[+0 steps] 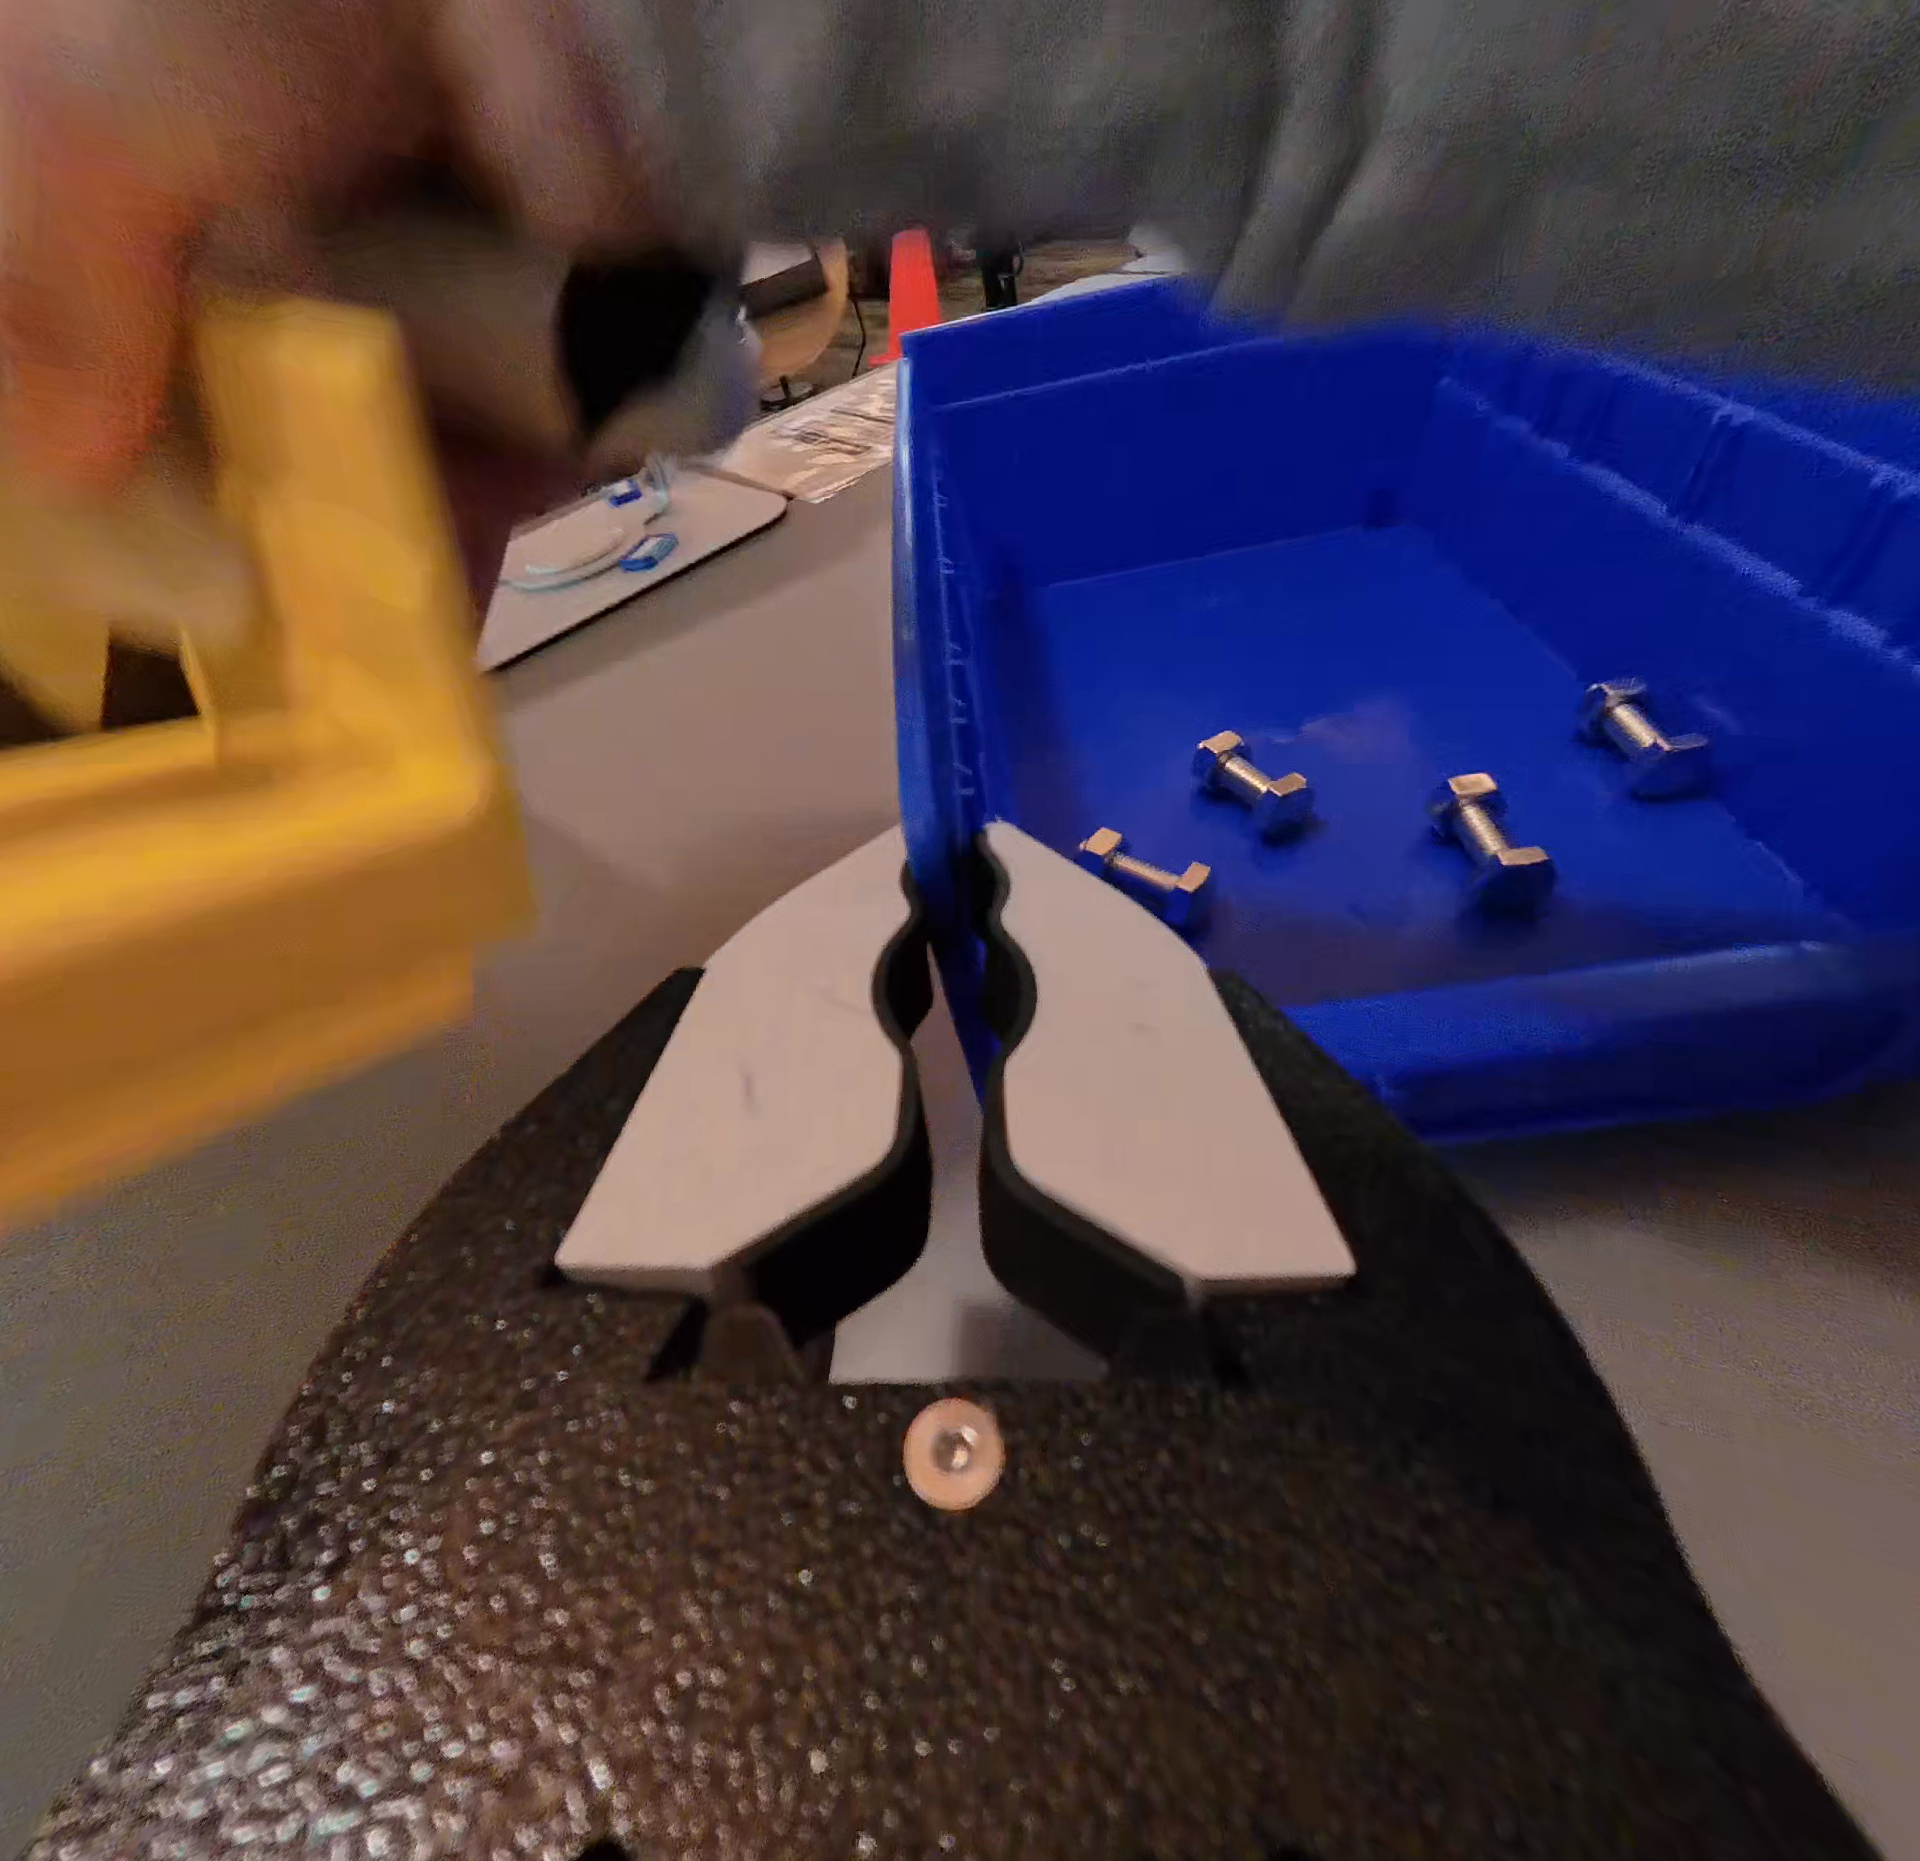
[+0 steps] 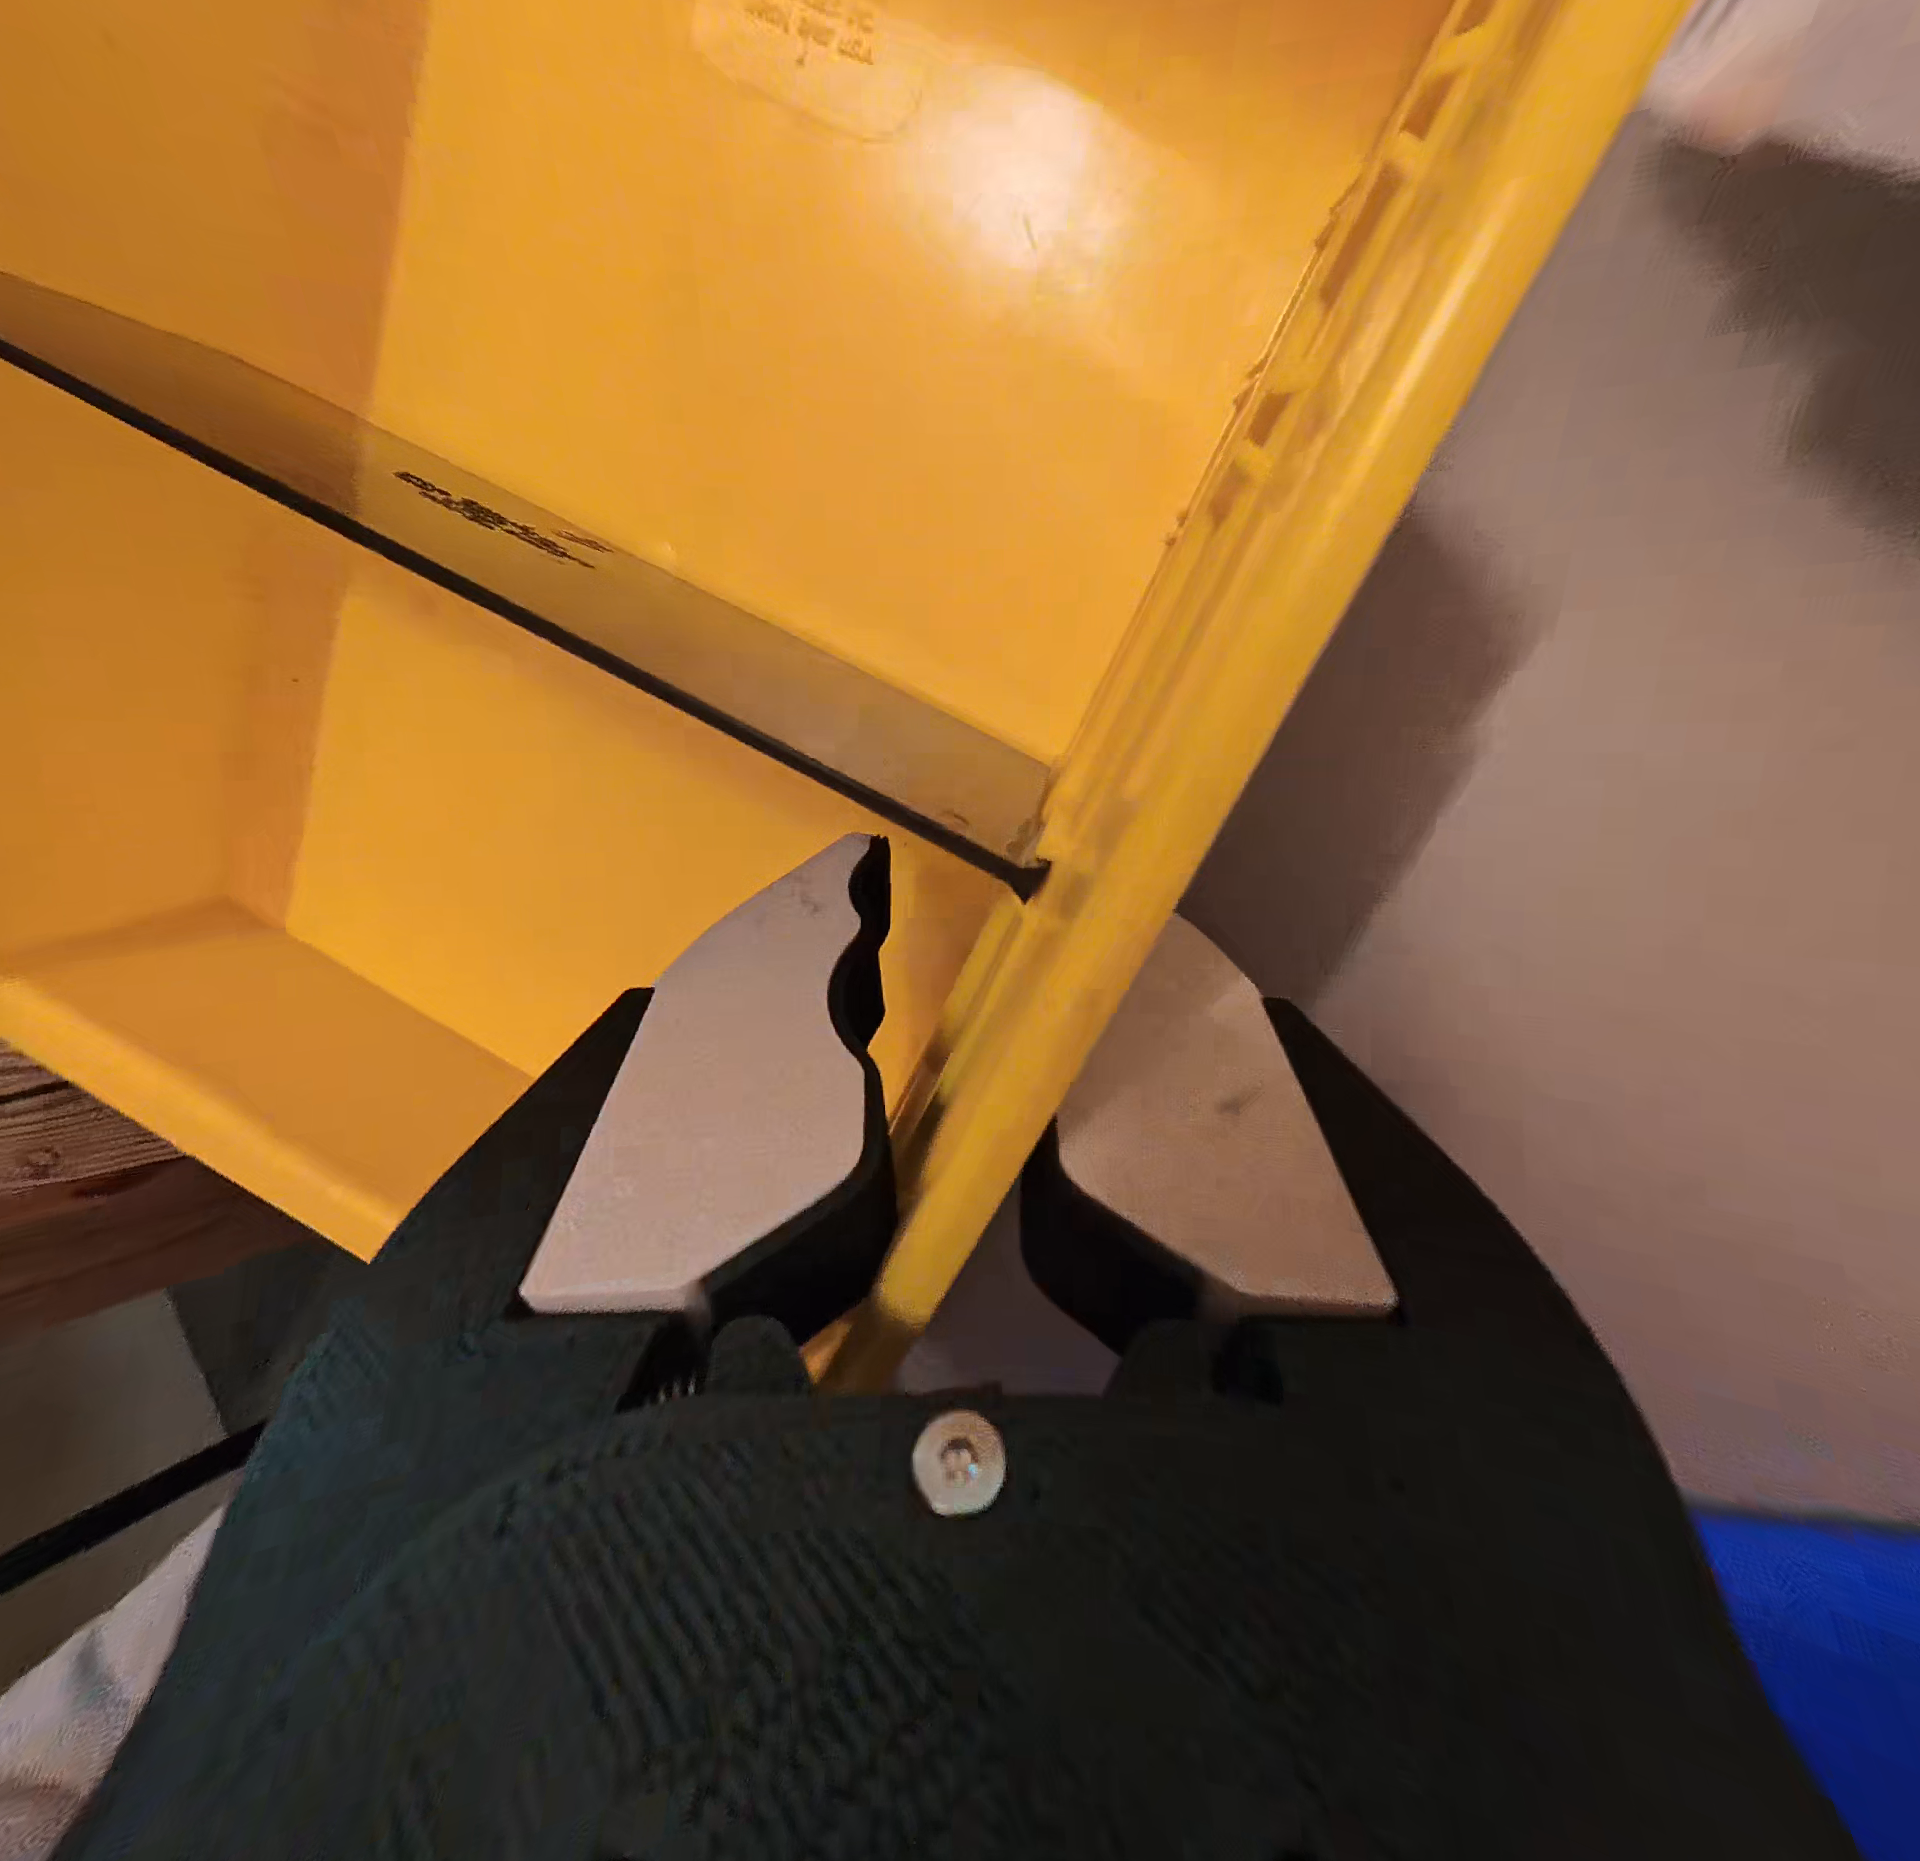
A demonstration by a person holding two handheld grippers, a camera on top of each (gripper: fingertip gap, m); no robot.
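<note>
grey table (image 1: 675, 772) | left fingers (image 1: 1039, 876) clamp blue bin (image 1: 1351, 668) wall | right fingers (image 2: 790, 938) grip yellow bin (image 2: 727, 357) rim

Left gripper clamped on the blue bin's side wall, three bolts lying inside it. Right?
Not quite: the left wrist view shows four bolts, not three, lying on the floor of the blue bin. The rest holds: the left gripper is clamped on the bin's side wall.
</note>
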